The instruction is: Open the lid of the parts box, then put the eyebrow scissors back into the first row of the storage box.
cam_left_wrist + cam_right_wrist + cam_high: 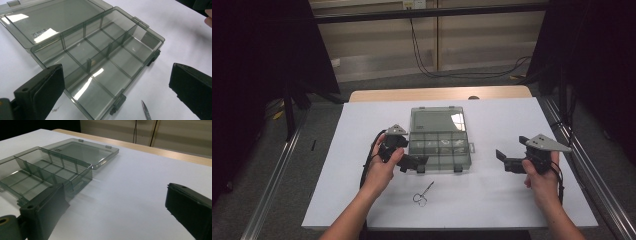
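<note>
A clear smoky plastic box (440, 145) lies open in the middle of the white table (492, 200), its lid (436, 120) thrown flat back toward twelve o'clock and its divided tray toward six. The compartments look bare — only glare on the bottoms. Two dark latches hang off the near edge of the tray.

The left gripper (418, 162) sits at the box's eight o'clock corner, held in the person's left hand (383, 165). Its jaws stand wide apart with nothing between them but table and the near corner of the tray; whether a jaw tip touches the plastic I cannot tell. In the left gripper view the box (100, 60) runs away from the jaws, and the tip of the scissors (147, 112) pokes in at six o'clock.

Those small scissors (423, 194) lie on the table at about six o'clock from the box, near it but apart, loops toward the person.

The right gripper (504, 160) hovers at three o'clock from the box, well apart — jaws spread too, gripping nothing, pointing at the tray. The right gripper view has the box (47, 172) off at ten o'clock, bare table between the jaws.
</note>
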